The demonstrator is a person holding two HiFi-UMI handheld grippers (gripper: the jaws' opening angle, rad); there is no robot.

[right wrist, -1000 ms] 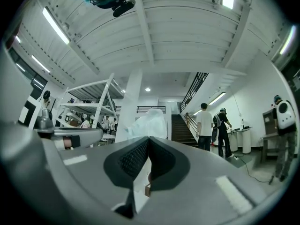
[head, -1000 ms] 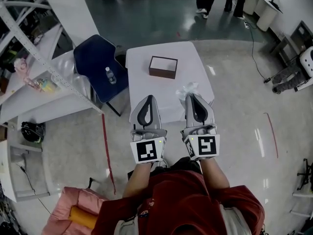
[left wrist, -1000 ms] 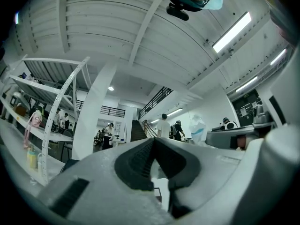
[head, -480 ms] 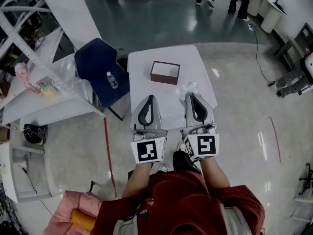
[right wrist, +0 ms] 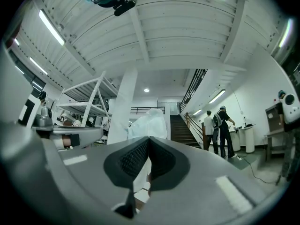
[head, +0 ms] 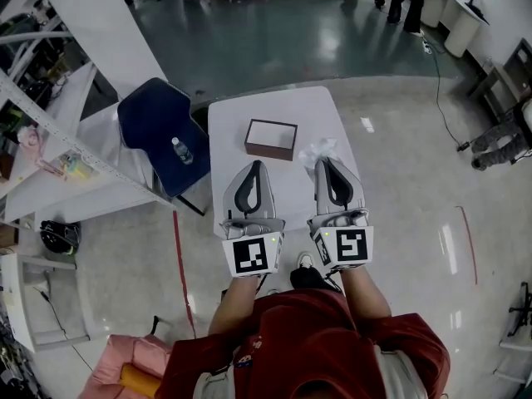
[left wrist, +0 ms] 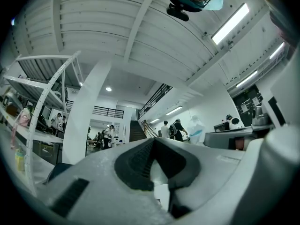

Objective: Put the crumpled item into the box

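Underfoot, pale glossy floor (head: 399, 181) fills most of the head view. On it, one white rectangular table (head: 283, 106), standing directly ahead of the person. At the table's left side, one dark blue chair (head: 150, 123), touching or just beside the table edge. Left gripper (head: 253, 166): grey shell with a marker cube at the rear, held over the near part of the table; its own view shows the jaws brought together at the tips with nothing between them. Right gripper (head: 326, 163): same build, held parallel and just beside the left one, jaws closed tight on the crumpled item (head: 317, 150). One box (head: 271, 138): brown walls, white inside, open top, sitting on the table beyond the left gripper's tip. Crumpled item: white and thin, bunched, sticking out past the right gripper's tips, over the table to the right of the box, near it but outside it. One small water bottle (head: 177, 150), lying on the chair seat.
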